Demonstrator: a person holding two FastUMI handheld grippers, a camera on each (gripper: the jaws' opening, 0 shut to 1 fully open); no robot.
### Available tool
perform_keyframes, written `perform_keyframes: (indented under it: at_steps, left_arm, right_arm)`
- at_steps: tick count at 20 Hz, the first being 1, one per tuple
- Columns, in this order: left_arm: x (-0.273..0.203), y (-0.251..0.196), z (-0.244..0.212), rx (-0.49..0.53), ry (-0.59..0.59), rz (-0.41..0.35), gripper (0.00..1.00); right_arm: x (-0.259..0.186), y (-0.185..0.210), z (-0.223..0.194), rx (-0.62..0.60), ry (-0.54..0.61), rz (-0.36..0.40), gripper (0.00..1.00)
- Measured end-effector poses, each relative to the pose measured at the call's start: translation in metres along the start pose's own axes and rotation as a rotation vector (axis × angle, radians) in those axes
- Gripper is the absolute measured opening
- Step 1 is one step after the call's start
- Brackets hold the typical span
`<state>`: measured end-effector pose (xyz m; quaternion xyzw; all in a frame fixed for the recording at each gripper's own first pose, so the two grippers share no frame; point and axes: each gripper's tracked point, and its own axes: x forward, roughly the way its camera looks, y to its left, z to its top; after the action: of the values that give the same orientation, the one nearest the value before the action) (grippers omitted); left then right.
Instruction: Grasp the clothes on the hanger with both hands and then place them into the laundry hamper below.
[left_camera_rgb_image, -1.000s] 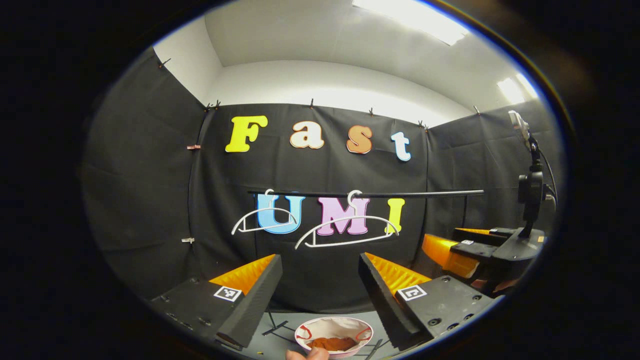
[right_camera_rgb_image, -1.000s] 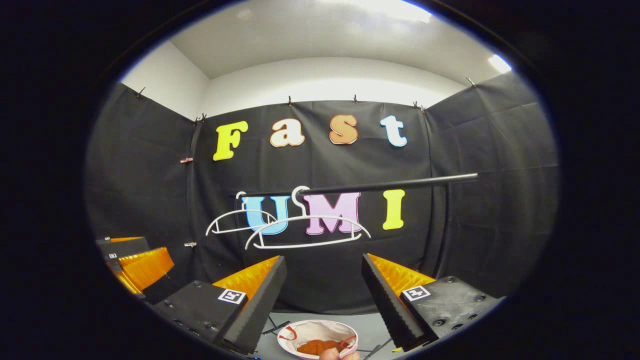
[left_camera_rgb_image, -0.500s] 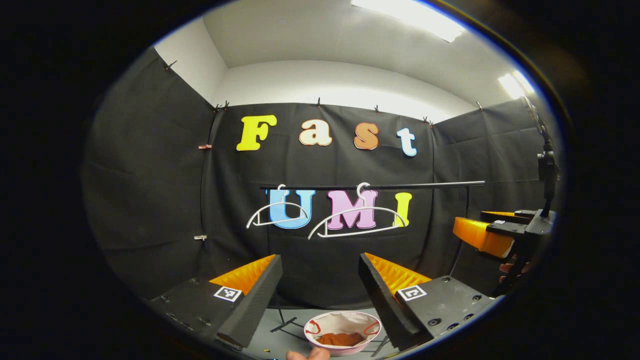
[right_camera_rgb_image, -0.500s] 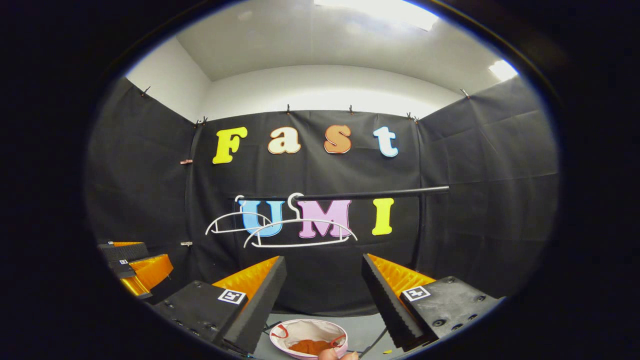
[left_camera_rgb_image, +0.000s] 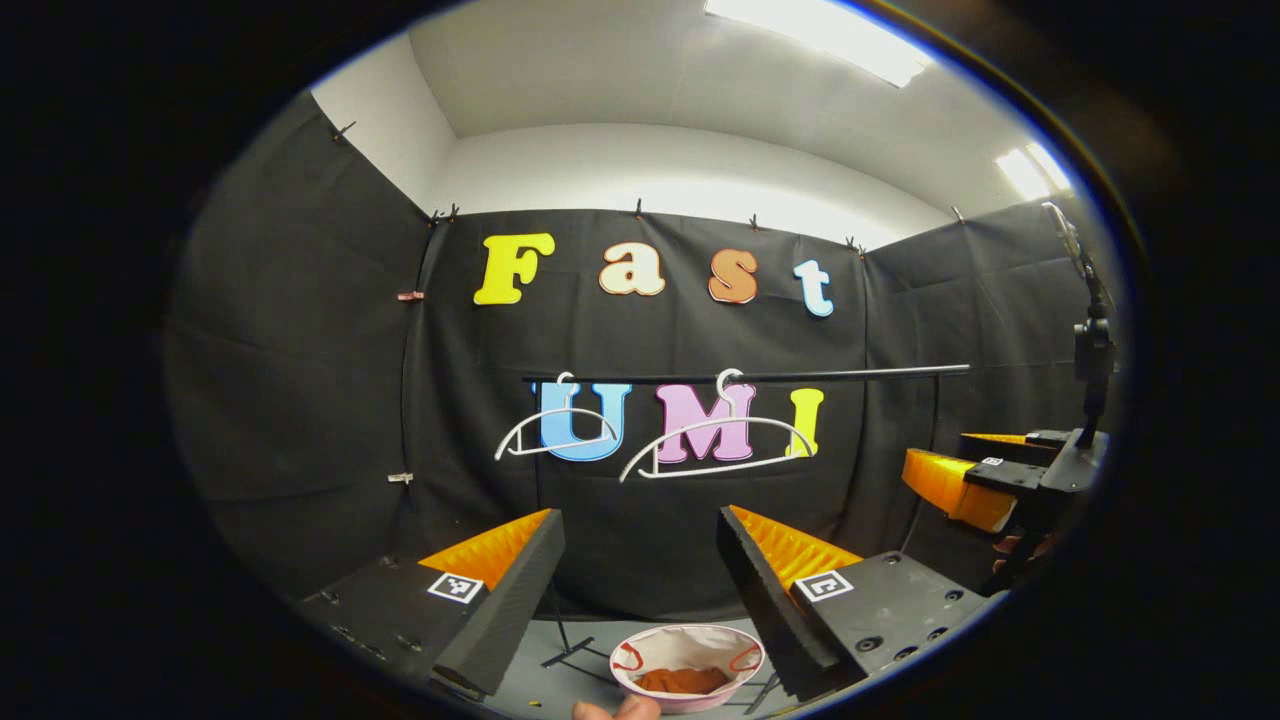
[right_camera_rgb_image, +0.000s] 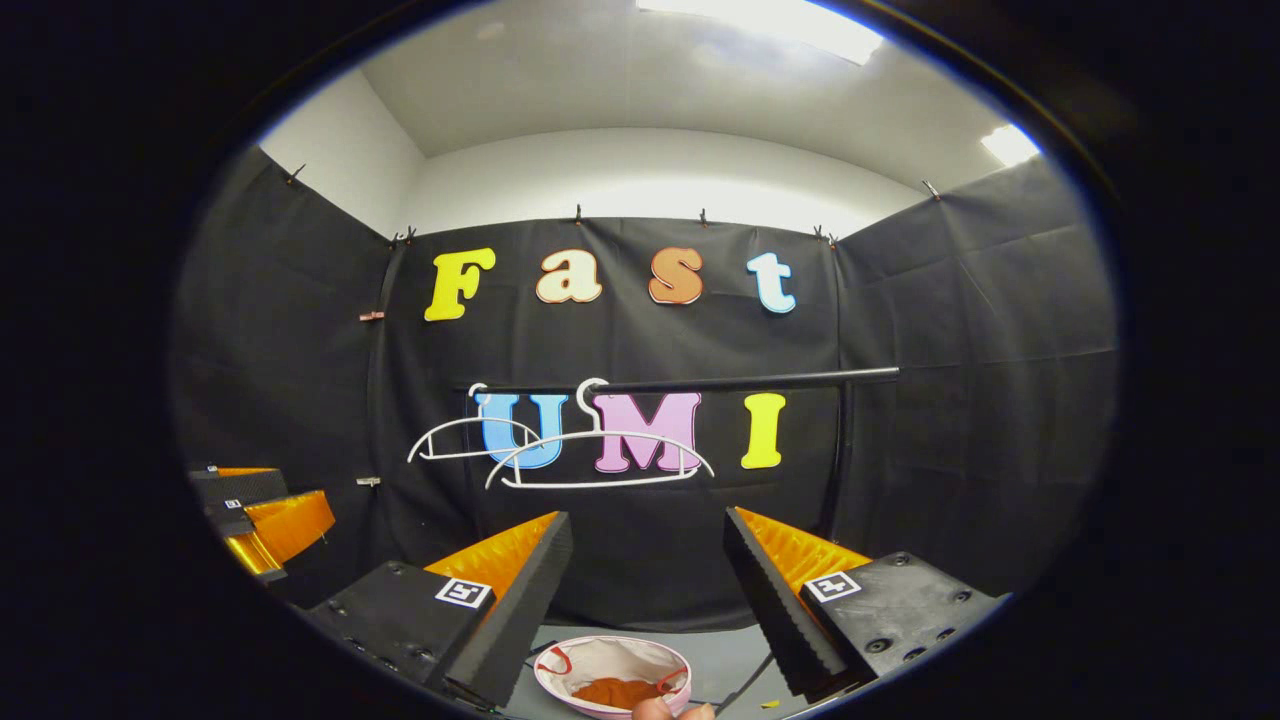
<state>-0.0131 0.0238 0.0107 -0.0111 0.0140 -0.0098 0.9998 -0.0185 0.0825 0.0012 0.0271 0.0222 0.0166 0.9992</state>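
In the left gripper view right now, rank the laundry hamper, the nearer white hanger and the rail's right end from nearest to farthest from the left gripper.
1. Laundry hamper: just below and ahead of the left gripper.
2. Nearer white hanger: ahead, above, bare.
3. Rail's right end: high, far right.

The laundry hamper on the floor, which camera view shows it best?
The left gripper view: the hamper sits between the open fingers with most of its rim and the orange clothes inside visible. The right gripper view shows it lower, its near rim cut off.
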Motion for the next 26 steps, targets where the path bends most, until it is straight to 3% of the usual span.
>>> perform_keyframes:
  at_steps: [26]
  left_arm:
    - [0.009,-0.006,0.004,0.028,-0.023,0.006,0.97]
  right_arm:
    - [0.009,-0.002,0.001,-0.039,-0.008,-0.002,0.97]
